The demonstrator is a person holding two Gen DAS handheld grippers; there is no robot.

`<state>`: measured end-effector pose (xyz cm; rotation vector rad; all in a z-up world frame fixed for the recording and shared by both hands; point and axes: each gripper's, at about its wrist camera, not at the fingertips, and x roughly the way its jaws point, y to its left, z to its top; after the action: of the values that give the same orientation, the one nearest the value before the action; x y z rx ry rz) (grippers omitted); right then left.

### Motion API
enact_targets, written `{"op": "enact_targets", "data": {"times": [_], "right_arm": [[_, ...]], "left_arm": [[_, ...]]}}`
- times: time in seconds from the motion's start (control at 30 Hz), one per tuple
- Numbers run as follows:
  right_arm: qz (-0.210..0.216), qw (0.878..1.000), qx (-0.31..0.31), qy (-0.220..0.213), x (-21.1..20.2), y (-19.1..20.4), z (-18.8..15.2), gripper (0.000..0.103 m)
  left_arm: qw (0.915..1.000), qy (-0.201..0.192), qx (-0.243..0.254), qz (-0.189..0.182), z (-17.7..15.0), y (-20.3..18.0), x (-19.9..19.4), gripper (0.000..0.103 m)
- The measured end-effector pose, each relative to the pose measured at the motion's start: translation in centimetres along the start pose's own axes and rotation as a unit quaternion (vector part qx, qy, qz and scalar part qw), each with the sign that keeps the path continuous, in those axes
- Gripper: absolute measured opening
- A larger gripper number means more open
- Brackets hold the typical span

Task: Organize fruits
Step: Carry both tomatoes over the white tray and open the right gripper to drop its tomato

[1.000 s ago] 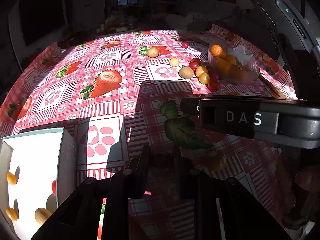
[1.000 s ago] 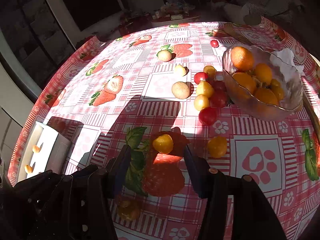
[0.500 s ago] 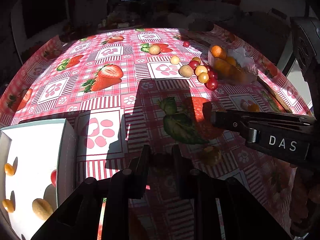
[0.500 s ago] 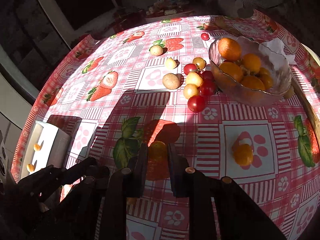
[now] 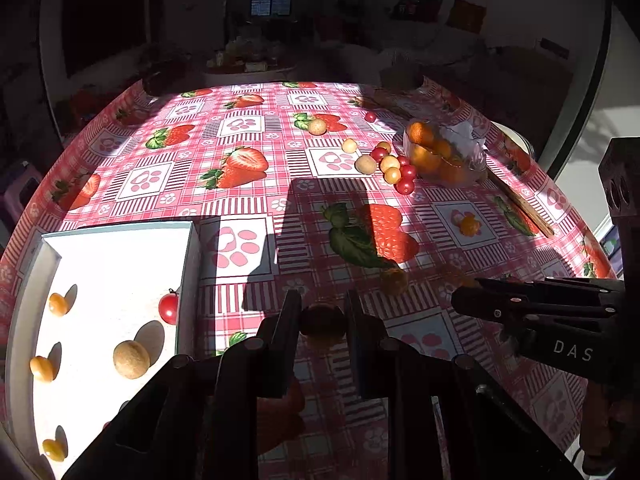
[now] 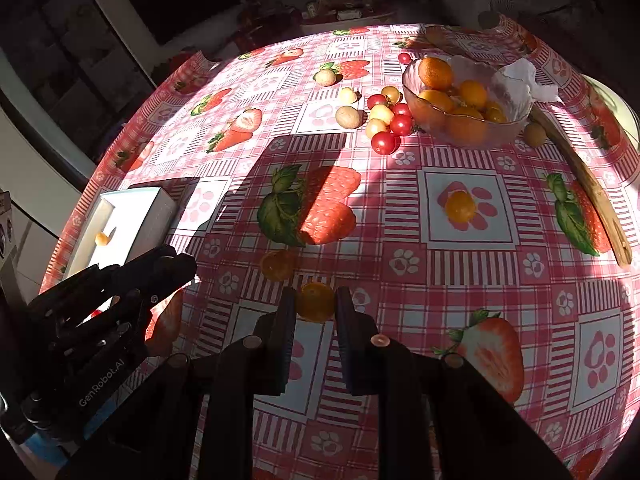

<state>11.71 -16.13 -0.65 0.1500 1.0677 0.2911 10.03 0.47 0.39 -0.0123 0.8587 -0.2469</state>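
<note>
My left gripper (image 5: 322, 322) is shut on a small brownish round fruit (image 5: 322, 325), in shadow above the tablecloth, just right of the white box (image 5: 188, 276). My right gripper (image 6: 316, 304) is shut on a small yellow-orange fruit (image 6: 317, 302) held above the table. It also shows at the right of the left wrist view (image 5: 464, 300). The box holds a red cherry tomato (image 5: 169, 307), a tan round fruit (image 5: 131, 359) and several small orange fruits. A glass bowl (image 6: 516, 120) holds oranges. Loose tomatoes and pale fruits (image 6: 386, 120) lie beside it.
An orange fruit (image 6: 461, 207) lies on a paw print square, another (image 6: 279, 265) in shadow near the left gripper (image 6: 176, 268). A wooden stick (image 6: 588, 184) lies at the right beyond the bowl. Crumpled paper (image 6: 524, 80) sits on the bowl's rim.
The right gripper closed on the yellow-orange fruit and drew back with it toward the near edge. The left gripper, still holding its fruit, moved nearer to the white box.
</note>
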Motion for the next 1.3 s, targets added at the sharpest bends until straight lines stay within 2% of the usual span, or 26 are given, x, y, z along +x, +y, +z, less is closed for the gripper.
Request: {"op": "enact_targets", "data": {"times": [0.33, 0.73, 0.93, 1.1, 1.3], "right_arm": [[0.008, 1.000, -0.006, 0.000, -2.3, 2.4, -2.5, 0.021], [0.031, 0.998, -0.047, 0.013, -2.5, 9.3, -3.7, 0.022], [0.054, 0.995, -0.073, 0.027, -1.4, 13.9, -3.5, 0.022], [0.063, 0.992, -0.100, 0.042, 0.3, 17.8, -3.0, 0.022], [0.080, 0.990, -0.086, 0.078, 3.5, 20.1, -1.7, 0.021]], "left_arm": [[0.9991, -0.020, -0.034, 0.014, -3.5, 4.7, -5.4, 0.023], [0.9948, -0.028, -0.071, 0.067, -7.9, 12.2, -9.7, 0.023], [0.9914, -0.019, -0.098, 0.084, -9.5, 15.5, -10.0, 0.023], [0.9903, -0.001, -0.106, 0.091, -9.6, 16.6, -8.9, 0.023], [0.9896, 0.018, -0.101, 0.100, -9.0, 17.0, -7.2, 0.023]]}}
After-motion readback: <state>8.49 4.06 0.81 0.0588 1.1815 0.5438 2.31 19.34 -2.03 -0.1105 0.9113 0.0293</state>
